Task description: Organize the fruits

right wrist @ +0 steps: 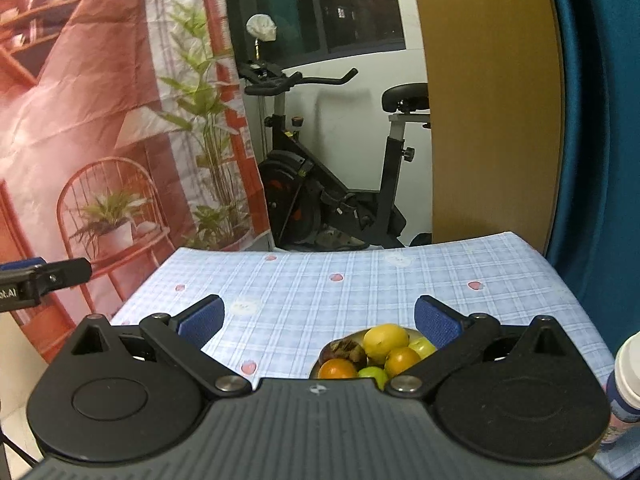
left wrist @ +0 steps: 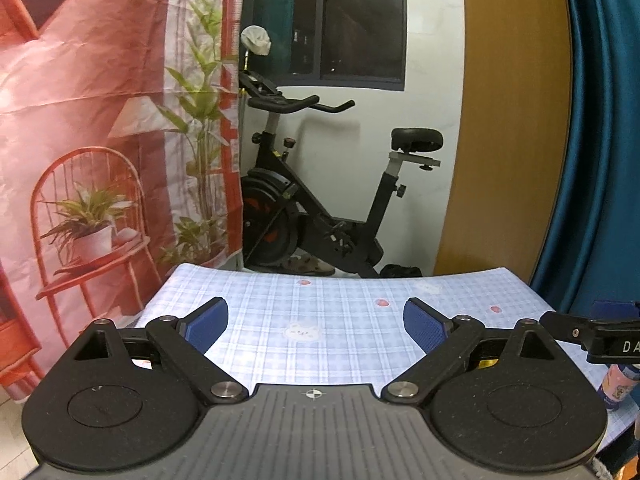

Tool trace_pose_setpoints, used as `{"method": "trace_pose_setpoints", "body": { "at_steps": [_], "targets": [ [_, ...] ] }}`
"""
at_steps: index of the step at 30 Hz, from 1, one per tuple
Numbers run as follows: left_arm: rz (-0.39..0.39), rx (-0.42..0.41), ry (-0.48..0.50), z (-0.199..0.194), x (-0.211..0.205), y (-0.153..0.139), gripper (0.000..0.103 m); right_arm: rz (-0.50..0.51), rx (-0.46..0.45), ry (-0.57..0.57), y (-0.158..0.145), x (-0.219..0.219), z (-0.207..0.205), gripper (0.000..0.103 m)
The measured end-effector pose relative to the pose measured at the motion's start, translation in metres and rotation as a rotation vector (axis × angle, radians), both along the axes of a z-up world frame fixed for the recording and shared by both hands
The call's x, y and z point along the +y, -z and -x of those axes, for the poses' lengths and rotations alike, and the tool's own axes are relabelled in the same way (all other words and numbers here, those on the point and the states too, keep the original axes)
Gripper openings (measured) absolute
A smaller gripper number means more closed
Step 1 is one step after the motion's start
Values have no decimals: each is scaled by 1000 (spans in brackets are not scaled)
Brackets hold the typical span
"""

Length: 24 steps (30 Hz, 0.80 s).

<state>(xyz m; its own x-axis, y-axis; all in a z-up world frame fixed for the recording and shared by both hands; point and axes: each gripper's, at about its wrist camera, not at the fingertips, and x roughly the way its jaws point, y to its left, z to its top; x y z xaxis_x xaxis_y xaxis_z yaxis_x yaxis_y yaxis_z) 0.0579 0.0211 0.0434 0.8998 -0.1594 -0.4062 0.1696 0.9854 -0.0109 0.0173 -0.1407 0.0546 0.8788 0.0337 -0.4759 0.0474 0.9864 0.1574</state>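
Two black hand-held grippers with blue ribbed finger pads hover above a table covered by a pale blue checked cloth (left wrist: 340, 320) dotted with small pink strawberries and white bears. Behind the cloth, filling the left half of both frames, hangs a large red printed backdrop (left wrist: 100, 120) picturing a wire chair and potted plants; at centre stands a black exercise bike (left wrist: 320, 208) under a dark window, with a brown wooden panel (left wrist: 508, 120) and a teal curtain (left wrist: 600, 140) toward the right edge. The left gripper (left wrist: 316, 320) has its jaws spread wide with nothing between them, only bare cloth. The right gripper (right wrist: 318, 320) is likewise spread wide and holds nothing. Low in the right wrist frame, just right of centre and partly hidden by the gripper body, a shallow plate of fruit (right wrist: 372, 354) holds a yellow lemon (right wrist: 386, 340), two oranges, green fruits and a dark brownish one. A white-capped bottle (right wrist: 628, 380) stands at the lower right edge.
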Motion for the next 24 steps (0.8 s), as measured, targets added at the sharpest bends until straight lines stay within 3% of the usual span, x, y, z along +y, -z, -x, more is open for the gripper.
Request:
{"method": "trace_pose_setpoints", "body": {
  "at_steps": [24],
  "targets": [
    [-17,-25,-20,19,-5,-5,97,43,-12,-2,-12,10,16,103]
  ]
}}
